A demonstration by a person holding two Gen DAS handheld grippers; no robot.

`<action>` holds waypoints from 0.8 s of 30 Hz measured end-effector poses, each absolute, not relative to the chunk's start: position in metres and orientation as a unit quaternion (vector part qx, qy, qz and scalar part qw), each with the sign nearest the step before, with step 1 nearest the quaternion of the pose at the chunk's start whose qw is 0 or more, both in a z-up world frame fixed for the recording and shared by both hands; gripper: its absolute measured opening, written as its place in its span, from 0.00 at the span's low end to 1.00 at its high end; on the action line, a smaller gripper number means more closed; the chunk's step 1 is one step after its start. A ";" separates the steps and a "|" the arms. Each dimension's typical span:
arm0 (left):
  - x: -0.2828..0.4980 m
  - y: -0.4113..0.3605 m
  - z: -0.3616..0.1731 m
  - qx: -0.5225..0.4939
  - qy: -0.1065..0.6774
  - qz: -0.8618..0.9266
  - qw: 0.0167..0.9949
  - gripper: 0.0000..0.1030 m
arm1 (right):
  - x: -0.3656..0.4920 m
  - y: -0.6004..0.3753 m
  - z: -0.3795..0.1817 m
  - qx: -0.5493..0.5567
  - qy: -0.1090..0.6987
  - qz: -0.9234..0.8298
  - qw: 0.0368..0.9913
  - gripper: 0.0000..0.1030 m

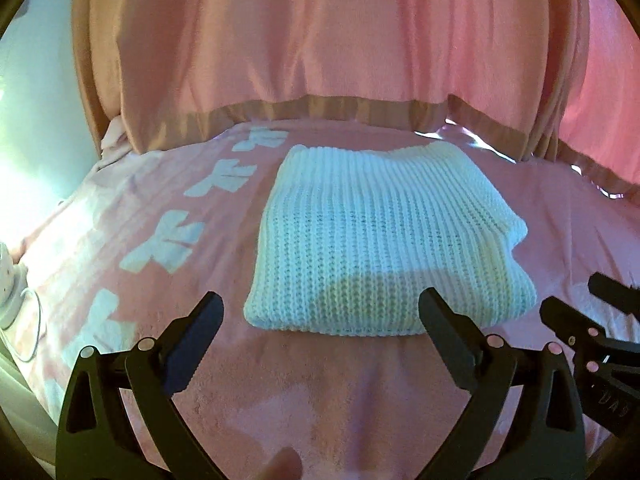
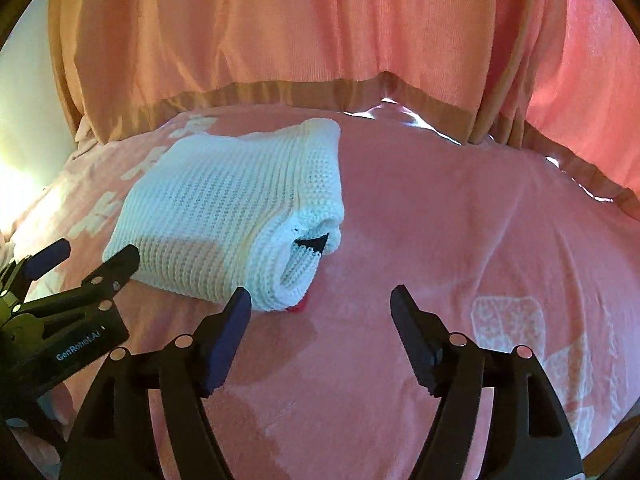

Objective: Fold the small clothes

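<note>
With both jaws spread wide and empty, left gripper [image 1: 320, 320] nearly touching the folded white ribbed knit garment [image 1: 384, 236] lying dead ahead on the pink towel-covered bed [image 1: 312, 380], right gripper [image 2: 320, 312] just off its rolled right edge.

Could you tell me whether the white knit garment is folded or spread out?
Folded: the white knit garment lies as a compact rectangle, doubled layers showing at its right edge.

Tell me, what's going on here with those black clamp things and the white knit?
A person is folding small clothes with a handheld tool in each hand. The white knitted garment already lies folded into a neat rectangle on the pink towel. The left tool and the right tool are both open just short of its near edge, holding nothing. Pink curtains hang behind.
</note>
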State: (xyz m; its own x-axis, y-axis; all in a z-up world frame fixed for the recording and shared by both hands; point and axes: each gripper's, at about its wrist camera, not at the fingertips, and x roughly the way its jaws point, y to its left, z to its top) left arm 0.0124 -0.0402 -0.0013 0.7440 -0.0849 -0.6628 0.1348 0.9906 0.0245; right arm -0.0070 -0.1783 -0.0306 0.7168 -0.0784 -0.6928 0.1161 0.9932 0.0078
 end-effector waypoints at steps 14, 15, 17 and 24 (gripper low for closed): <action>0.011 -0.041 -0.002 0.039 0.350 -0.039 0.935 0.94 | -0.004 -0.172 -0.035 0.028 0.386 -0.045 0.921 0.68; 0.011 -0.042 -0.003 0.042 0.352 -0.041 0.934 0.94 | -0.004 -0.171 -0.036 0.027 0.387 -0.045 0.921 0.68; 0.012 -0.043 -0.004 0.043 0.356 -0.043 0.933 0.95 | -0.004 -0.169 -0.036 0.026 0.388 -0.044 0.920 0.68; 0.011 -0.044 -0.002 0.052 0.351 -0.040 0.934 0.95 | -0.005 -0.168 -0.037 0.027 0.388 -0.043 0.920 0.68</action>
State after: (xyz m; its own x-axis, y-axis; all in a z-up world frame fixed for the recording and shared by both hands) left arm 0.0106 -0.0439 -0.0022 0.7510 -0.0386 -0.6592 0.1111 0.9914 0.0685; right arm -0.0054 -0.1684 -0.0369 0.6960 -0.0575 -0.7157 0.0991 0.9949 0.0164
